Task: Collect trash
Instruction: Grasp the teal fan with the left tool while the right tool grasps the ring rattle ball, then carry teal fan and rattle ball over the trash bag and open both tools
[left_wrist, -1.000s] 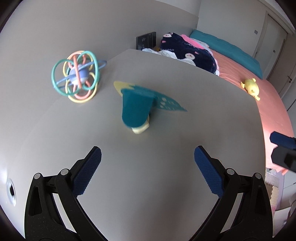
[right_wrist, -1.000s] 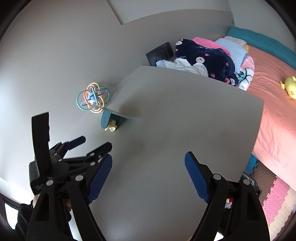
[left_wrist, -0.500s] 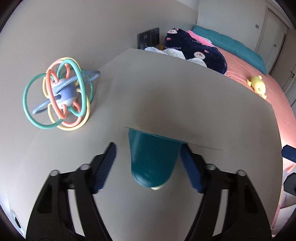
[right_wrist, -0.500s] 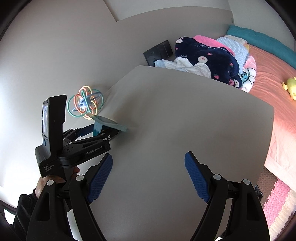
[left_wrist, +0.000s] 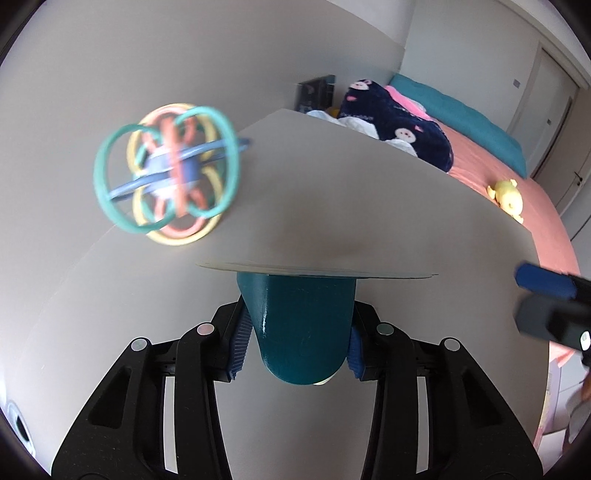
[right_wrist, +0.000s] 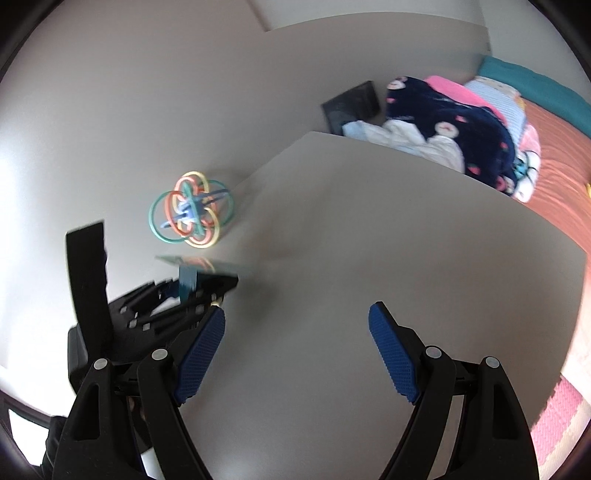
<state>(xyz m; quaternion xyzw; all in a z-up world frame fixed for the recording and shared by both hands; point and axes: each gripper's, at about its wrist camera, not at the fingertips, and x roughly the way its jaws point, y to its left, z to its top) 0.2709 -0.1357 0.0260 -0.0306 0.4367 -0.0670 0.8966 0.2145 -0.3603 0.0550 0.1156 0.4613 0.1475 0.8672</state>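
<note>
Two wrist fisheyes, both tilted down over one grey tabletop (left_wrist: 369, 206).

The left view looks along the left tongs (left_wrist: 295, 343), very close to a teal cup (left_wrist: 299, 332) that fills its lower middle. The right view sits further back beside it, looking past the right tongs (right_wrist: 295, 350) across the tabletop's middle toward the far edge. Both share the cup, the ring toy (right_wrist: 190, 214) near the left edge, and the bed (left_wrist: 517, 184) beyond; each catches the other tongs at its side.

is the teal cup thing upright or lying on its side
On its side: the teal cup lies along the table, its flat card end standing edge-on, between the left gripper pads.
</note>
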